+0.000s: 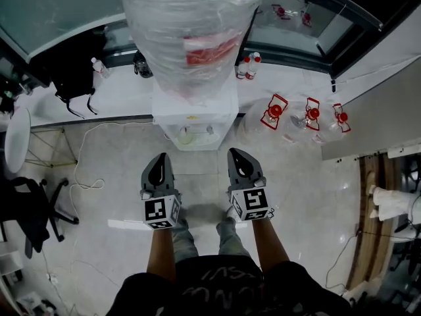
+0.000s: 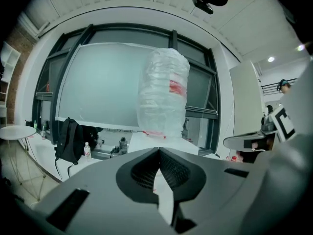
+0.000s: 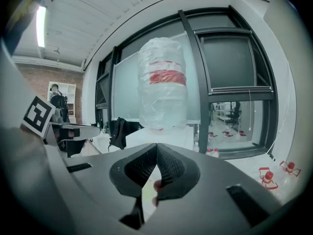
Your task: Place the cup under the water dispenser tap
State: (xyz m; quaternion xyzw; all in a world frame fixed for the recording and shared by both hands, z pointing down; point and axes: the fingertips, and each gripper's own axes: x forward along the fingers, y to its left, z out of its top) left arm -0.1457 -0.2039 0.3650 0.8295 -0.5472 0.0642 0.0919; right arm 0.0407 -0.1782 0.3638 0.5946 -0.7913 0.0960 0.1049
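Note:
The white water dispenser stands straight ahead with a big plastic-wrapped bottle on top. A pale cup-like shape sits in the recess under its taps; it is too small for detail. My left gripper and right gripper hover side by side over the floor, just short of the dispenser, both pointing at it. Both are shut, with nothing between the jaws. In the left gripper view the left gripper aims at the wrapped bottle. The right gripper does the same in its own view, the bottle showing above it.
Several spare water jugs with red handles lie right of the dispenser. A black backpack and small bottles rest on the window ledge. An office chair, a round white table and a floor cable are at the left. Someone's legs show at far right.

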